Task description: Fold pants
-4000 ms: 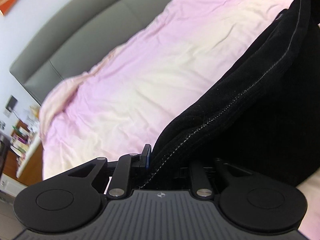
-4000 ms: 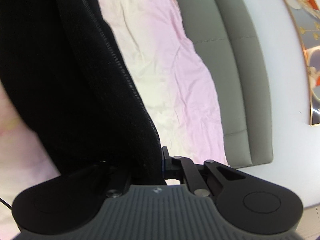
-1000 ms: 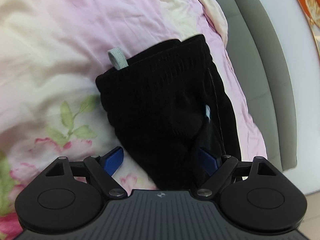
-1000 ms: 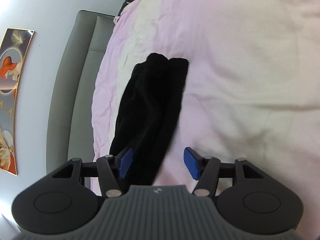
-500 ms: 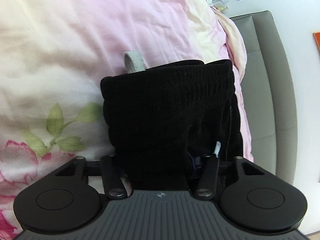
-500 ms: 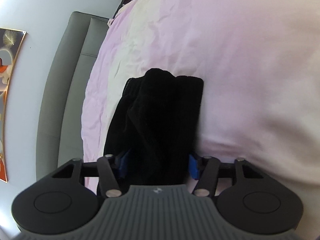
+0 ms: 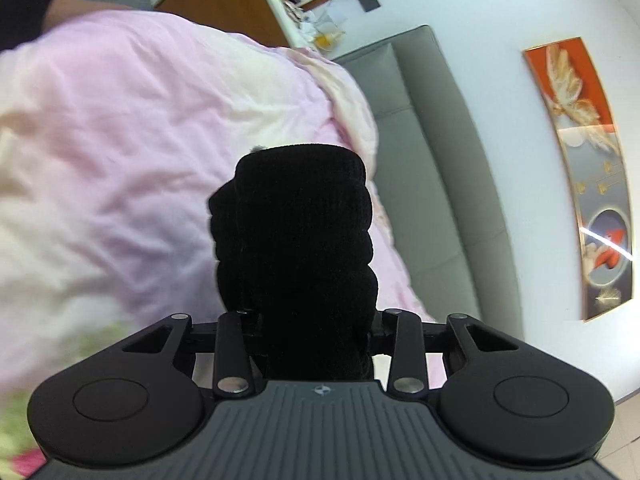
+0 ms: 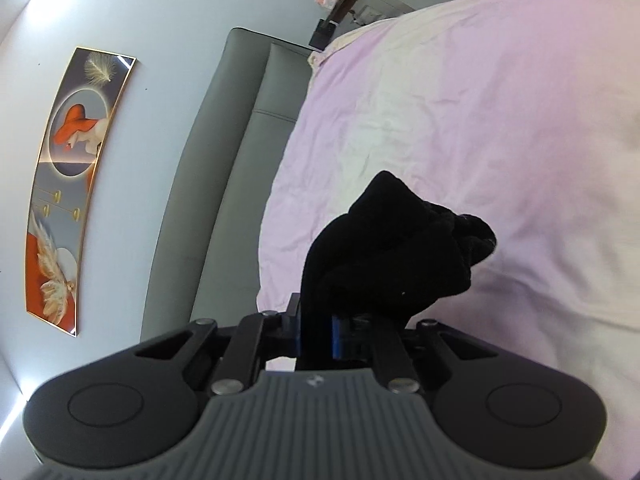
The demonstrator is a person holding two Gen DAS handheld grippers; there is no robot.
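The black pants are folded into a thick bundle and lifted above the pink bedspread. My left gripper is shut on one end of the bundle, which hides its fingertips. My right gripper is shut on the other end of the pants; the blue pads pinch the black cloth. The cloth bulges upward past both grippers.
The pink bedspread covers the bed below. A grey padded headboard stands along the white wall. A framed orange picture hangs above it. A wooden bedside table with clutter is at the far end.
Both grippers have closed on the ends of the folded pants and lifted them off the bedspread. The views have tilted up toward the headboard and wall.
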